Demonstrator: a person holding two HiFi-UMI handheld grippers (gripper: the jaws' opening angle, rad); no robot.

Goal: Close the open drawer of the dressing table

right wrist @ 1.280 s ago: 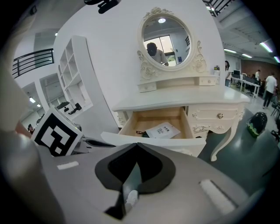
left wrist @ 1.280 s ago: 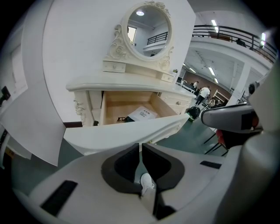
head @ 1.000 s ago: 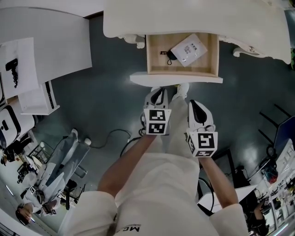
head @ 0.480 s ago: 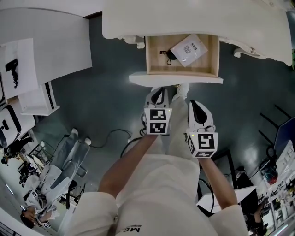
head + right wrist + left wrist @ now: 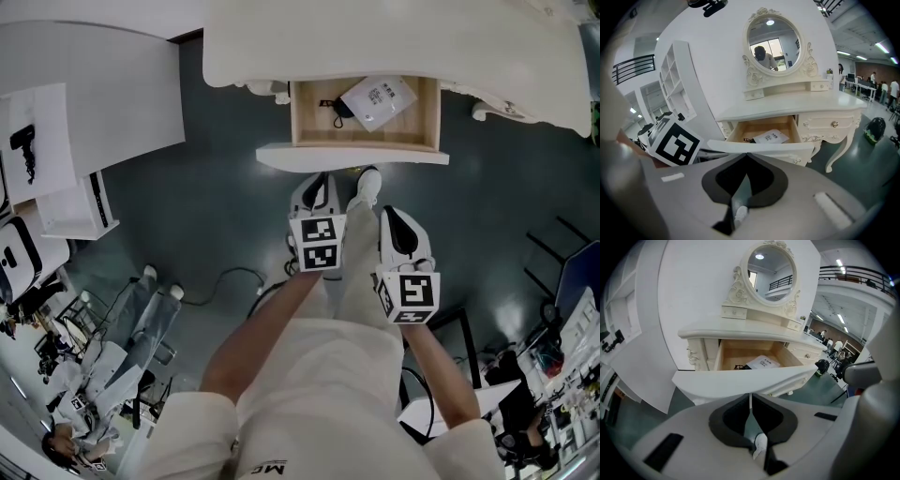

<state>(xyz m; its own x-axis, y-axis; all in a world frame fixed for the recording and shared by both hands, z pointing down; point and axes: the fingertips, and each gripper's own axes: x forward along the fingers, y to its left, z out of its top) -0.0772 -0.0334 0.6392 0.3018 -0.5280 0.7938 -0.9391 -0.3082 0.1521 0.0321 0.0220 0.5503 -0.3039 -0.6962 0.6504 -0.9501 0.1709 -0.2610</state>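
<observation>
The white dressing table (image 5: 394,37) has its centre drawer (image 5: 352,156) pulled out, showing a wooden inside. In it lie a white packet (image 5: 378,100) and a small black item (image 5: 330,105). My left gripper (image 5: 322,180) is shut and empty, its tip right at the drawer's white front panel (image 5: 740,380); contact is unclear. My right gripper (image 5: 393,214) is shut and empty too, a little back from the panel (image 5: 764,146). The drawer fills the space just above both jaw tips in the two gripper views.
An oval mirror (image 5: 769,270) stands on the table top. A white desk with papers (image 5: 84,94) lies to the left. The person's foot (image 5: 367,183) is between the grippers. Cables (image 5: 234,277) and a chair (image 5: 131,328) sit on the dark floor behind.
Both grippers have moved forward toward the drawer front. The drawer shows slightly less of its inside than a second ago.
</observation>
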